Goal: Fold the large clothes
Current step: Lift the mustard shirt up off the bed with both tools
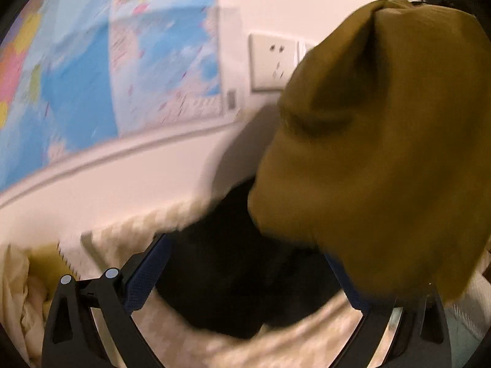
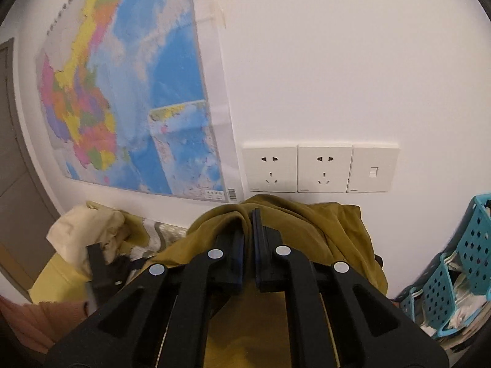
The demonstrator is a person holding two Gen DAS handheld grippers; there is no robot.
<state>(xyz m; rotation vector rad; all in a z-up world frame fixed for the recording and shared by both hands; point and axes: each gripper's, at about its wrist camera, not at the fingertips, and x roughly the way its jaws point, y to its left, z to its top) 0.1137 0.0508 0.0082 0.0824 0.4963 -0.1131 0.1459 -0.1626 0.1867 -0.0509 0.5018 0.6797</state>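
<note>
Left wrist view, blurred: left hand-held gripper (image 1: 245, 276) jaws stand wide apart, blue pads either side of a dark garment (image 1: 227, 276) lying between them; contact with the pads unclear. Olive-mustard garment (image 1: 374, 153) hangs raised right of the wall socket (image 1: 271, 61), covering the right finger's tip. Map poster (image 1: 107, 61) left of the socket. Cream quilted bedding (image 1: 153, 227) below the socket, under the dark garment.

Right wrist view: right hand-held gripper (image 2: 248, 224) jaws closed tight, pinching a fold of the olive-mustard garment (image 2: 307, 227), which bunches just below the wall socket (image 2: 270, 168). Map poster (image 2: 129, 92) left of it. Teal basket (image 2: 454, 260) lower right of the socket. Cream cloth (image 2: 89, 230) lower left.
</note>
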